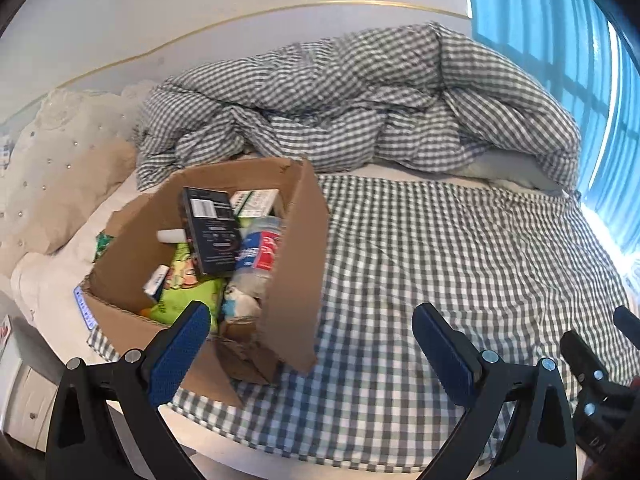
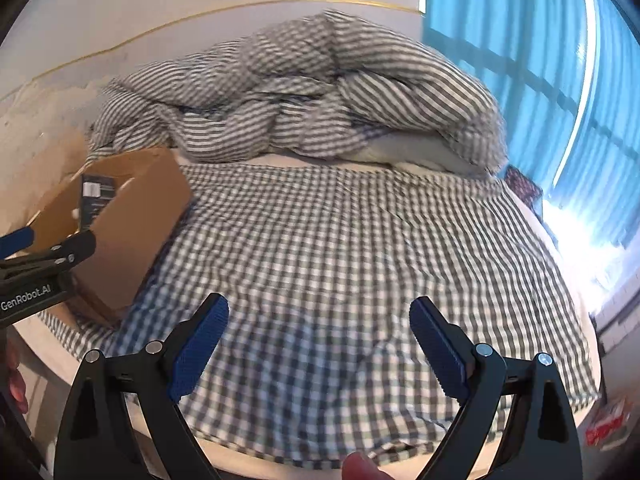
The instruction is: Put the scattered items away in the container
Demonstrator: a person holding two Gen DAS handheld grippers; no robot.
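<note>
**Cardboard box loaded, bed surface looks cleared**

Cardboard box (image 1: 296, 264) sits on the left part of the bed, flaps up, top unsealed. Inside, left to right: a small white-and-blue carton (image 1: 155, 285), a green packet (image 1: 188, 292), a black carton (image 1: 210, 230) lying on top, a plastic bottle (image 1: 258, 254) with a red-and-blue label, and a white-green carton (image 1: 256, 202) at the back. Contents are piled loosely; the black carton stands proud of the heap.

Judgement: task is at or near its end. No loose item shows on the checked sheet (image 1: 460, 264) in either view. One green scrap (image 1: 103, 243) pokes out just beside the box's left wall, against the white bedding; cannot tell whether it is a stray item.

Left gripper (image 1: 310, 350): jaws spread wide, nothing between them, hovering over the box's near right corner. Right gripper (image 2: 319, 346): jaws spread, holding nothing, above bare sheet, well apart from the box.

Surroundings: cream pillow (image 1: 68, 168) left of the box, rumpled checked duvet (image 1: 360, 100) behind it, blue curtain (image 1: 560, 40) far right. The duvet's folds could hide something; not visible here.
</note>
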